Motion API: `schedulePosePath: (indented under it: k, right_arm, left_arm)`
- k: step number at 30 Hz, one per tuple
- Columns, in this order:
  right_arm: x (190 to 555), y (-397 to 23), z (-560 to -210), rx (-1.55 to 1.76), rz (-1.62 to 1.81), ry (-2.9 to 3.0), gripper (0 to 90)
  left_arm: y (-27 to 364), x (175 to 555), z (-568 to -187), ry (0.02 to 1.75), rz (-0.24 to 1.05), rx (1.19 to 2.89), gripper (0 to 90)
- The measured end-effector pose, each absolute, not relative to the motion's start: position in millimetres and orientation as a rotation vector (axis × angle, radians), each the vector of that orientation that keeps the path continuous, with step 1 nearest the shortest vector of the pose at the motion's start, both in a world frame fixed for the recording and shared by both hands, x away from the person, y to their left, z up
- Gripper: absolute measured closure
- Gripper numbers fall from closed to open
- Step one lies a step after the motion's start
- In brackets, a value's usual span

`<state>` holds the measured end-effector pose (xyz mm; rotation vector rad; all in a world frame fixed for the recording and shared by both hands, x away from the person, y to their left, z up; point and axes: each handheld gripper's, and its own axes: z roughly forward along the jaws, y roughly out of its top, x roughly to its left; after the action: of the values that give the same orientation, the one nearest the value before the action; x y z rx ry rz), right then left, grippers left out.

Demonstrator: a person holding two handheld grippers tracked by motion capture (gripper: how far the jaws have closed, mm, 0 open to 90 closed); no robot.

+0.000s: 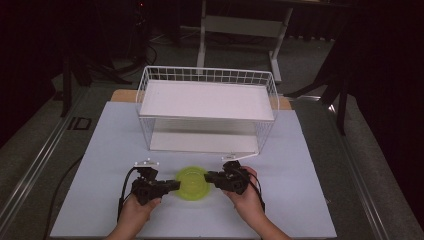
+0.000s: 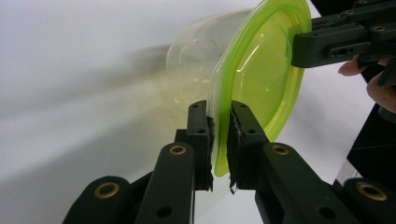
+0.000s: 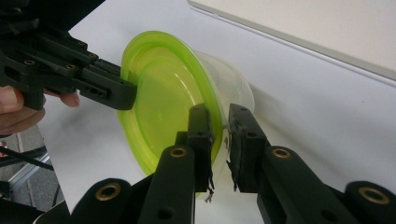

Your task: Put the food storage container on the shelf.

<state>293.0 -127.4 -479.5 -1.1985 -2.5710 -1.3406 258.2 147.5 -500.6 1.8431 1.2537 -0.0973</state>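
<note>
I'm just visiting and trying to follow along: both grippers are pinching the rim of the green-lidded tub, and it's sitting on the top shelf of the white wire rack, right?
Not quite. Both grippers, left gripper and right gripper, do pinch the rim of the green-lidded tub, but it is not on the white wire rack. The high view shows it at the white table, in front of the rack.

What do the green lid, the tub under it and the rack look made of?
Green lid: translucent plastic, glossy; light passes through and highlights show. Tub: clear, thin plastic; the table shows through it. Rack: white-coated wire mesh, probably metal, with flat matte white shelves whose material I cannot tell.
</note>
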Motion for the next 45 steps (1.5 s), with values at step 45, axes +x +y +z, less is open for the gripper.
schedulePosePath:
  k: [45]
  right_arm:
    - [343, -163, -466, -1.408, -1.417, -2.594, 79.7]
  left_arm:
    - [103, 330, -487, 1.089, 0.107, 1.878, 81.5]
